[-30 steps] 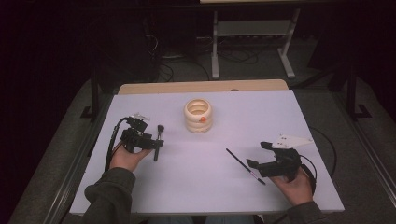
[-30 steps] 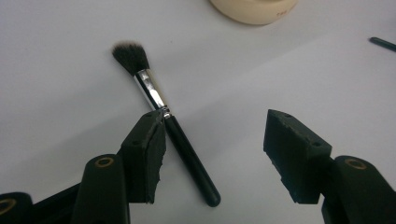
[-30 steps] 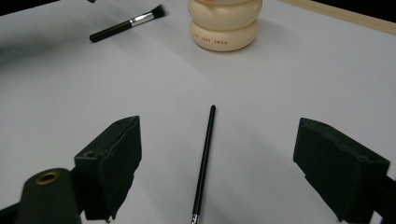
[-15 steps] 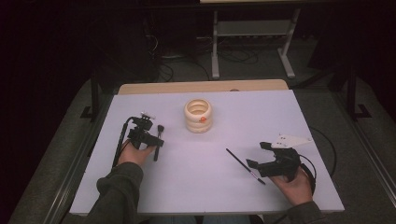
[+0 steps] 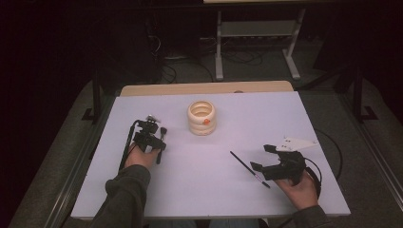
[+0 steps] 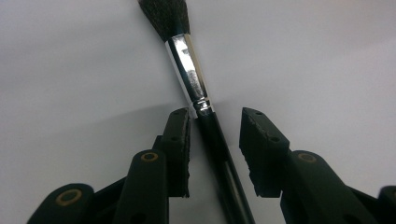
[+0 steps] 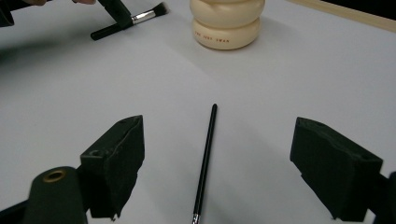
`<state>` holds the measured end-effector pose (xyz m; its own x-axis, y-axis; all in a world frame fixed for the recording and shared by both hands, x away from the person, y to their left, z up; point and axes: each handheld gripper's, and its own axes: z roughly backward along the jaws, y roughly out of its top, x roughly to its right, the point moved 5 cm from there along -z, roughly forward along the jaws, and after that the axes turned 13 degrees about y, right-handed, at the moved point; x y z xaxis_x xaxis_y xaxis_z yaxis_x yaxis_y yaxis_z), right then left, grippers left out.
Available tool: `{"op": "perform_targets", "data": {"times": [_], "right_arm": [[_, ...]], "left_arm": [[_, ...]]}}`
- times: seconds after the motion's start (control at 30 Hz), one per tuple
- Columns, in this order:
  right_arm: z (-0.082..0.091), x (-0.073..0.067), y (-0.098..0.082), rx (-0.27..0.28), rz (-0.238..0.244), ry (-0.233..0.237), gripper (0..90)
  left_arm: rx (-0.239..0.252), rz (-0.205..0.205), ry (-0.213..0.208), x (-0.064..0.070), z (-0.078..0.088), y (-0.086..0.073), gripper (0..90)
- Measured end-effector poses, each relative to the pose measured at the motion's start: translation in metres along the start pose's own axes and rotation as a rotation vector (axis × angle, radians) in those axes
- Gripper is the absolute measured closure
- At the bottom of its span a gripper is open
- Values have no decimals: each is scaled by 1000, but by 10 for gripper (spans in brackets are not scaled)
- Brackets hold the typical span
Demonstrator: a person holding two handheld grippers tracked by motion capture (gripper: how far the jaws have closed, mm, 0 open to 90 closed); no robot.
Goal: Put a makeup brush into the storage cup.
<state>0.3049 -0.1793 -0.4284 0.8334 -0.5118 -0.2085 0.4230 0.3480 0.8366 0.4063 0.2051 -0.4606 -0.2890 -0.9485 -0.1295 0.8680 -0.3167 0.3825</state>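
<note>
A makeup brush (image 6: 187, 60) with dark bristles, a silver ferrule and a black handle lies on the white table (image 5: 228, 142) at the left. My left gripper (image 6: 217, 119) points down over its handle. The jaws have just been closing and stand either side of the handle, with a gap still at the right pad (image 6: 261, 140). In the high view this gripper (image 5: 159, 145) sits beside the brush head (image 5: 163, 129). My right gripper (image 7: 217, 163) is wide open and low over a thin black brush (image 7: 205, 163), which lies flat between the jaws.
A cream ribbed holder (image 5: 201, 117) stands upright at the table's middle back, also in the right gripper view (image 7: 227, 21). The table's wooden far edge (image 5: 204, 88) faces a metal stand (image 5: 256, 42) and floor cables. Bare tabletop lies between the two hands.
My left gripper has shifted slightly right and down onto the makeup brush, and its jaws have narrowed around the handle. The right gripper and thin brush have not moved.
</note>
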Motion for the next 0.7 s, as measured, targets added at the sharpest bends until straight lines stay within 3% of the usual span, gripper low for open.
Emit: {"op": "perform_targets", "data": {"times": [0.07, 0.17, 0.2, 0.3, 0.47, 0.57, 0.7], "right_arm": [[0, 0, 0, -1, -2, 3, 179], [1, 0, 0, -2, 1, 0, 180], [3, -1, 0, 3, 3, -3, 184], [5, -1, 0, 11, 3, -9, 184], [6, 0, 0, 16, -3, -12, 185], [7, 1, -1, 16, -1, -16, 189], [8, 2, -3, 14, -3, -20, 191]], "left_arm": [[-39, 3, 2, -1, -4, -1, 672], [-26, 22, 21, 0, -5, -2, 720], [-24, 24, 51, 0, -5, -2, 740], [-31, 16, 83, 2, -5, -2, 781], [-53, 27, 86, 2, -5, 0, 795], [-61, 45, 62, -1, -5, 0, 797], [-38, 24, 47, -7, -2, -2, 798]]}}
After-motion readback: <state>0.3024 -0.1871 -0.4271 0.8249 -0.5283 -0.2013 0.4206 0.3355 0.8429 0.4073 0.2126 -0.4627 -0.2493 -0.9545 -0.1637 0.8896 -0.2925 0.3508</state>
